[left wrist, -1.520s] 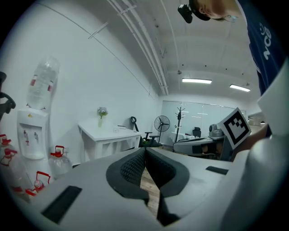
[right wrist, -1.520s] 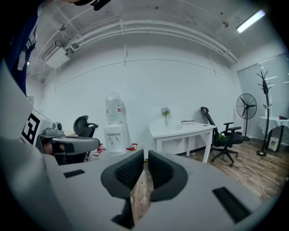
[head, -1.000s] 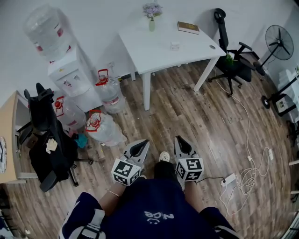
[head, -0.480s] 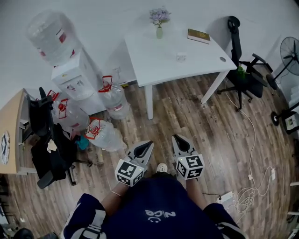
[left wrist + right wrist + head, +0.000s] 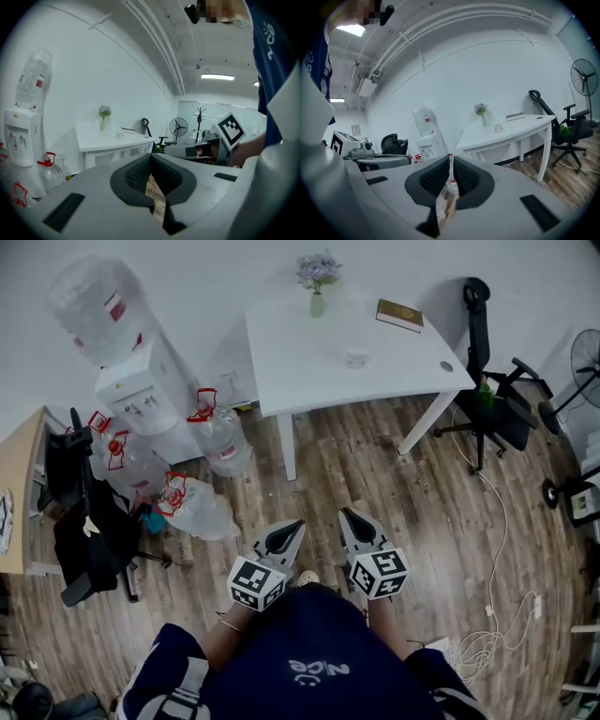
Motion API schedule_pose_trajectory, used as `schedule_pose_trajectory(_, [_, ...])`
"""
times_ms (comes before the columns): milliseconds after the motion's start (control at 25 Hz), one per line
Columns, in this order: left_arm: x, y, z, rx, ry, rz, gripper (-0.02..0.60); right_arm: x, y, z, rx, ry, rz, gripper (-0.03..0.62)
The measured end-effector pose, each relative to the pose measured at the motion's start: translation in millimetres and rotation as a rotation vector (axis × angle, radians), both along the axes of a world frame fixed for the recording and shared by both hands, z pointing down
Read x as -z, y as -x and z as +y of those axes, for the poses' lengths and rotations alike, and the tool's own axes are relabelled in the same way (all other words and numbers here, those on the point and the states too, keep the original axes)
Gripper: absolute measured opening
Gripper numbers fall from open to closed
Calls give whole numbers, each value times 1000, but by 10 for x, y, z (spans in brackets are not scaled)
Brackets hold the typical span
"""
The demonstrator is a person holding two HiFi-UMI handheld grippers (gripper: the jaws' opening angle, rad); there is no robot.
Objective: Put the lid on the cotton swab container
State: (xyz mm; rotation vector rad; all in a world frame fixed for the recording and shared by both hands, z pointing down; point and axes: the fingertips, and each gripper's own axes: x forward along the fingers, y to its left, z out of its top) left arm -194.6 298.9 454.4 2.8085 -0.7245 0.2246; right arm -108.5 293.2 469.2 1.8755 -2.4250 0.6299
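Table [image 5: 300,362]: vase [image 5: 317,304], book [image 5: 400,315], small container [image 5: 355,359] on it; water dispenser [image 5: 141,395] left, office chair [image 5: 497,409] right.

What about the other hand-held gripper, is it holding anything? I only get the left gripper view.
Observer: No. In its own view the right hand-held gripper has its jaws together, with nothing between them.
Operator: What's on the floor near us?
Observer: The head view shows a tangled white cable on the brown wooden plank floor, to the person's right.
Operator: Anything on the other side?
Observer: A black office chair beside a light wooden desk.
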Motion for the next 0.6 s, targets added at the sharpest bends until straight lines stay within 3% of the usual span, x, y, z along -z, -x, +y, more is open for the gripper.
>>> schedule_pose_trajectory(320, [-162, -194, -182, -39, 43, -26, 20, -158, -199, -110, -48, 32, -10, 58])
schedule_pose_trajectory(600, [-233, -538, -647, -117, 42, -6, 20, -174, -504, -444, -124, 20, -26, 58])
